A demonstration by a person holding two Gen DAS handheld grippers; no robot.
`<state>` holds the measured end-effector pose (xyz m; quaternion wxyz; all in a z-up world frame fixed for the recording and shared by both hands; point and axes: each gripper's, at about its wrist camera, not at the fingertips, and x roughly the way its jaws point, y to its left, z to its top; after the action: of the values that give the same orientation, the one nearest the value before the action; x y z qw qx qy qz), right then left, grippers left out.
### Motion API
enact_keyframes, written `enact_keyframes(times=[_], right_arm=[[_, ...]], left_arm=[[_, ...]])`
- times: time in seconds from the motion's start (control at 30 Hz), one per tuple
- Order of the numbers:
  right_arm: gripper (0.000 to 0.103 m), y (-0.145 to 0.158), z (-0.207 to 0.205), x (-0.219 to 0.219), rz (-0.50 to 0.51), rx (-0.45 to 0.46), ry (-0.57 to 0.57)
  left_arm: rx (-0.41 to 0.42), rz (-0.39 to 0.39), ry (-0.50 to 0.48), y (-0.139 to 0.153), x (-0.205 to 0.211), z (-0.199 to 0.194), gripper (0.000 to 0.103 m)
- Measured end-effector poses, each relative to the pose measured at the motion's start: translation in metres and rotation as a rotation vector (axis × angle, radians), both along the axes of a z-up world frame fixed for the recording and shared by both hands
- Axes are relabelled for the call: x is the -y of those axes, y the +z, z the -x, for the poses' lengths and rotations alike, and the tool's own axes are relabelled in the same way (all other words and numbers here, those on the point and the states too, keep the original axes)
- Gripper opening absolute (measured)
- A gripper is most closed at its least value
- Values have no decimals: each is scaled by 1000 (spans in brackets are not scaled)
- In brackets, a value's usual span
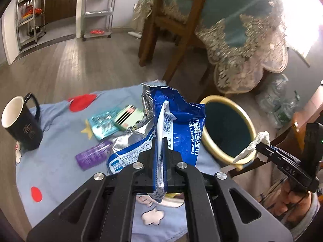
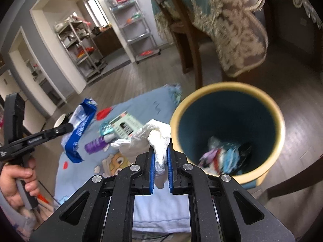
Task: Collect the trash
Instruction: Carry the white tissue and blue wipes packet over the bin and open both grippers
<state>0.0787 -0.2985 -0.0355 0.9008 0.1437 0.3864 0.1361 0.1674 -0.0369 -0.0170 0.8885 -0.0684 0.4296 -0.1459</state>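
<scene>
The trash bin (image 2: 228,133) stood on the wood floor just beside the edge of the blue patterned cloth (image 1: 60,157), its mouth open and unobstructed. Chair legs (image 1: 149,40) and a draped tablecloth (image 1: 242,40) bounded the space beyond it; to the left the floor lay open up to the metal shelves (image 1: 30,14).

The left gripper (image 1: 159,141) was clamped on a blue wipes packet (image 1: 177,119), held clear above the cloth. The right gripper (image 2: 161,143) was clamped on a crumpled white tissue (image 2: 159,139), near the bin's rim.

Only the right wrist view showed the bin's interior, with wrappers (image 2: 222,155) at the bottom. Only the left wrist view showed the black mug (image 1: 20,121) clearly, standing upright at the cloth's left edge. Both views showed a purple roller (image 1: 92,155), a teal packet (image 1: 103,125) and a green card (image 1: 129,117) lying on the cloth.

Both grippers were angled downward, each held by a hand (image 2: 18,183) around its grip.
</scene>
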Motion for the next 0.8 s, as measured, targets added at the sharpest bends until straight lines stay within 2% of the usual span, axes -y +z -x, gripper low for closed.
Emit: enact_keyframes(times=[0.3, 0.8], right_arm=[[12, 11, -18, 38, 60, -9, -73], [12, -28, -43, 59, 65, -123, -174]], left_arm=[[64, 48, -57, 31, 39, -9, 3], [73, 89, -114, 39, 76, -15, 3]])
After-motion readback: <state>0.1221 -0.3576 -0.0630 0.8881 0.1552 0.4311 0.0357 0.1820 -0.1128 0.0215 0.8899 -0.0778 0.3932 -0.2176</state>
